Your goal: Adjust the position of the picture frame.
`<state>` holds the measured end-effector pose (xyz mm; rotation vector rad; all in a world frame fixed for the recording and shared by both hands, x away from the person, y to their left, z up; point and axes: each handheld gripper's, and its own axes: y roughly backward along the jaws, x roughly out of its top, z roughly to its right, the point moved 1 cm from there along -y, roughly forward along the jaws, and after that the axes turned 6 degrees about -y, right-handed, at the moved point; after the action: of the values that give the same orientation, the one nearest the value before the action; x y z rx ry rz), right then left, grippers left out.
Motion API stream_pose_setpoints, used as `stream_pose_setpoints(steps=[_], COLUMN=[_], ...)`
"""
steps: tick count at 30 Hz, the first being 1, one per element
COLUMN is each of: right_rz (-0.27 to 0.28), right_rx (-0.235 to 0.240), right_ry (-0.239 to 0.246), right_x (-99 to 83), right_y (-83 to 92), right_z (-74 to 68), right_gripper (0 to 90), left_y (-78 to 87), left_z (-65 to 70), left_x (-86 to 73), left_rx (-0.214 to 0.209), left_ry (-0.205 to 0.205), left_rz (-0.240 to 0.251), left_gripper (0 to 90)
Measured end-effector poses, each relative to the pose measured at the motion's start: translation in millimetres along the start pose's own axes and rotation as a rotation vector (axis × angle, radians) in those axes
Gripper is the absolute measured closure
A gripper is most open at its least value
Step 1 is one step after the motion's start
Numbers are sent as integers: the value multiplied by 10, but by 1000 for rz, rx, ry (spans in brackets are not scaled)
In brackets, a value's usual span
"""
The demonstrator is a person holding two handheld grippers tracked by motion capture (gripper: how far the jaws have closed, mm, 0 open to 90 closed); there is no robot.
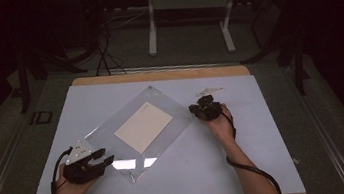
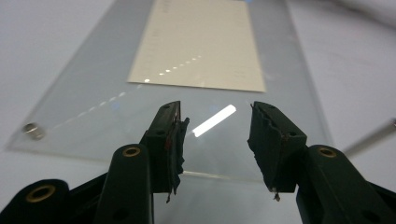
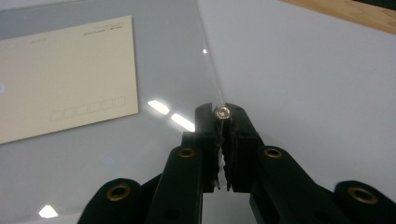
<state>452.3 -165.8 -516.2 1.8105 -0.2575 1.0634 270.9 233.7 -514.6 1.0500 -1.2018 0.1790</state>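
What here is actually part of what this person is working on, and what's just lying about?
In the job:
clear acrylic frame
cream card inside it
silver corner stud
right gripper, pinching that stud
left gripper, open over the frame's edge

Lying about:
small pale bits beyond the right hand

Two black grippers are seen: the left gripper (image 1: pixel 102 162) carries a grey three-cornered plate (image 1: pixel 79 151) on top, and a black cable (image 1: pixel 255 170) trails from the right gripper (image 1: pixel 194 108). Brass-ringed holes (image 2: pixel 131 151) are set in the jaw arms. The pads (image 2: pixel 176 140) appear frayed at their edges, though focus is soft. Forearms are bare.
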Motion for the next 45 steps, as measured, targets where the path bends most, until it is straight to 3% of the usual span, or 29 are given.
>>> stream_pose_setpoints(steps=[8,16,24,29,36,41,45], right_rz=[-18,-24,-18,-9,-10,-10,-18], right_rx=[-23,-22,-15,-1,-1,-1,-6], right_ry=[-32,-42,-56,-78,-86,-94,-108], right_x=[147,179,171,158,162,168,192], right_y=[-120,-148,-149,-151,-155,-162,-176], right_z=[93,121,127,142,140,148,150], right_gripper=[848,847,843,836,836,834,834], left_y=[-50,-49,-146,-217,-362,-452,-451], left_z=[172,295,455,566,640,779,793], left_x=[-33,-84,-31,29,91,136,148], left_rx=[-77,-144,-172,-150,-172,-94,-83], left_ry=[-68,-76,-125,-175,-213,-313,-325], left_rz=[-40,-26,-29,-21,-33,-40,-38], left_gripper=[537,534,539,594,683,821,829])
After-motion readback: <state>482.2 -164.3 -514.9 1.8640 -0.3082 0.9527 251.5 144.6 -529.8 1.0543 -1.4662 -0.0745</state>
